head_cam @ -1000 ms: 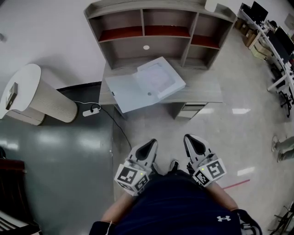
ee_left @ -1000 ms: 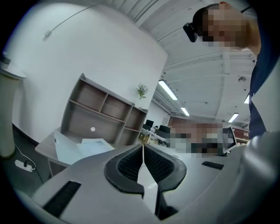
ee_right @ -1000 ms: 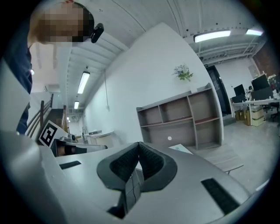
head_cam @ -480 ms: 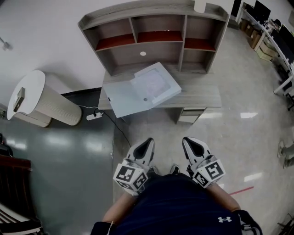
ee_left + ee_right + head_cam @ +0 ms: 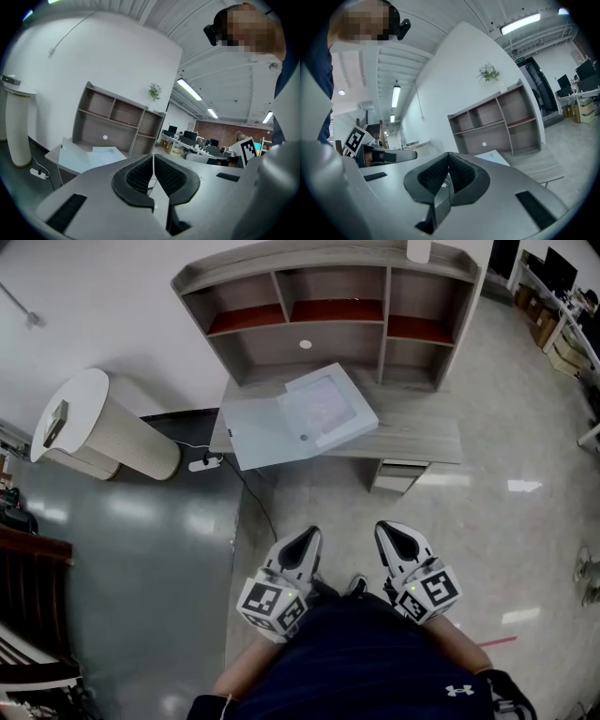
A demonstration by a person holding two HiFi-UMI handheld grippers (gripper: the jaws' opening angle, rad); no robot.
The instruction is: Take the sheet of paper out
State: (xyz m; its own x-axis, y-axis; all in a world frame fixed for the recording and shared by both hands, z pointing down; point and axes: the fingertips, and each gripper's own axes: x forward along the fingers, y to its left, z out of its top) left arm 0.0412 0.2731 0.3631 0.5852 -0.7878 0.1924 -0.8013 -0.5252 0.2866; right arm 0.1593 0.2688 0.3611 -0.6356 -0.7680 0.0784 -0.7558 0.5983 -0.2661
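Pale blue folder (image 5: pixel 267 432) lies open on the far bench (image 5: pixel 417 435), the sheet of paper (image 5: pixel 323 401) in its right half. The left tool (image 5: pixel 305 540) and right tool (image 5: pixel 392 532), both pressed together and empty, hang near the body, probably because the bench is out of reach.

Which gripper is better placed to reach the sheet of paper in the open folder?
Left, probably. The left gripper and right gripper are shut, far from the desk; the left lines up nearer the sheet of paper.

Office — desk (image 5: pixel 422 434), monitors (image 5: pixel 190 134), shelves (image 5: pixel 323 338)
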